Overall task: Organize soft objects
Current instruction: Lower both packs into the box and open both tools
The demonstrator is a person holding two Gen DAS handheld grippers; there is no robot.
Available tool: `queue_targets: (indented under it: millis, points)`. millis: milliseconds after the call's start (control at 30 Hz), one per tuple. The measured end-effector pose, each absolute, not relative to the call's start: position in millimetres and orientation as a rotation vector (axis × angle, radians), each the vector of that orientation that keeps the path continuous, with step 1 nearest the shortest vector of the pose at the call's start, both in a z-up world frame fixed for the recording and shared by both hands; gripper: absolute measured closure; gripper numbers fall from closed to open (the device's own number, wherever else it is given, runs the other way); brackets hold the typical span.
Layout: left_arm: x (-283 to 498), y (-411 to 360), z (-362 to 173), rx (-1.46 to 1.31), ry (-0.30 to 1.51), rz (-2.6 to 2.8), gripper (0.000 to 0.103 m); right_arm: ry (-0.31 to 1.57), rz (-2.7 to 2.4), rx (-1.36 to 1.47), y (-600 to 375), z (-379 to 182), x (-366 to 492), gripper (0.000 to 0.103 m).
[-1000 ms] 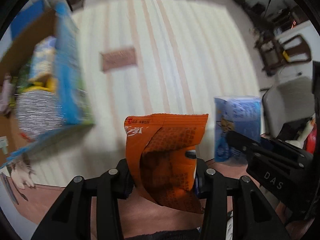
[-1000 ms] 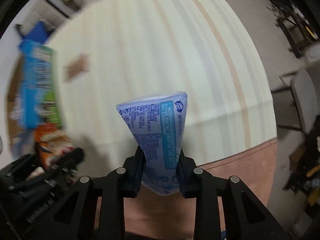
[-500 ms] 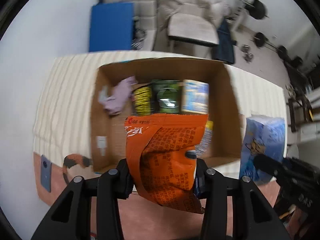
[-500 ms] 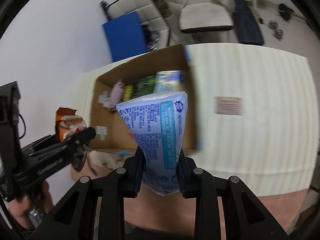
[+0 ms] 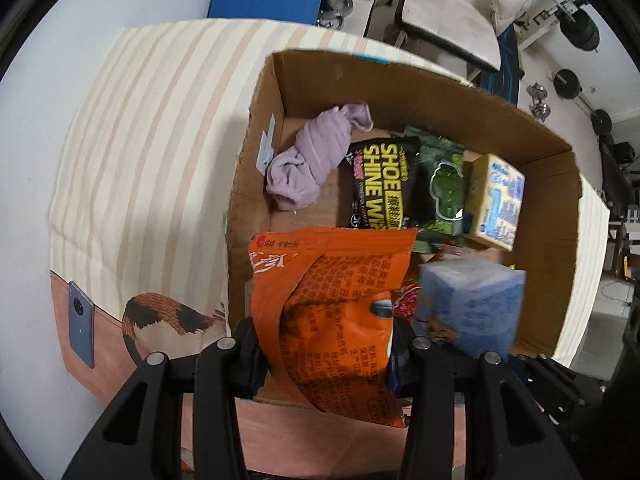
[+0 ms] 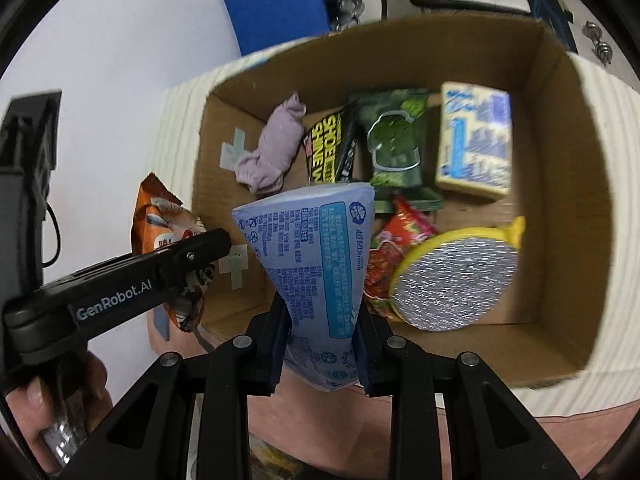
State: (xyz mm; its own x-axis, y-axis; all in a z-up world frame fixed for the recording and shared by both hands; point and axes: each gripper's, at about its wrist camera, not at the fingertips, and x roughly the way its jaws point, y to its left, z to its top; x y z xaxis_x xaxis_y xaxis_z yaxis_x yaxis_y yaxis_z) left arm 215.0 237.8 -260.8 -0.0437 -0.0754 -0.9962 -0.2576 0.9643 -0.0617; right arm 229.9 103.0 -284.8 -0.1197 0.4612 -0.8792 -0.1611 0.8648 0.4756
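The left gripper point(image 5: 328, 344) has its jaws clamped on an orange snack bag point(image 5: 332, 308), holding it upright over the near left corner of the open cardboard box point(image 5: 256, 168). The right gripper point(image 6: 320, 344) has its jaws squeezed tight on a pale blue packet point(image 6: 316, 256), and that one hangs over the near edge of the box too, just beside the orange bag. Down in the box there's a crumpled lilac cloth point(image 5: 316, 160) in the far left corner, a black pack of shoe wipes point(image 5: 382, 182) next to it, then a green pouch point(image 5: 444, 188) and a yellow-and-blue pack point(image 5: 496, 200) along the back. Nearer the front lie a red wrapper point(image 6: 394, 244) and a yellow tub with a silver foil lid point(image 6: 452, 284), touching each other. The box sits on a striped cream cloth point(image 5: 144, 140) covering the surface. A blue phone point(image 5: 81, 318) lies at the left edge, well apart from the box.
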Motion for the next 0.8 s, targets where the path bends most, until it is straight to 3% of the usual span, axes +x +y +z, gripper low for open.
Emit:
queue_targets:
  millis: [300,400,533,800]
  points:
    - [217.6,234.2,-292.9,-0.235,1.718,0.122,0.059,1.676,0.528,0.222,124.3,-328.5,229.0,0.07]
    - [217.1,236.0,-299.4,-0.245,1.745,0.123,0.057,1.709,0.54,0.206,127.1,-337.4,229.4,0.055]
    - [217.0,234.8,-294.5,-0.207,1.717,0.126,0.035,1.711,0.519,0.147,127.8,-342.7,229.2,0.023]
    - [210.8,231.4,-284.1,-0.189,1.69,0.123,0.03,1.674,0.491,0.112,119.4,-330.2,227.9,0.019]
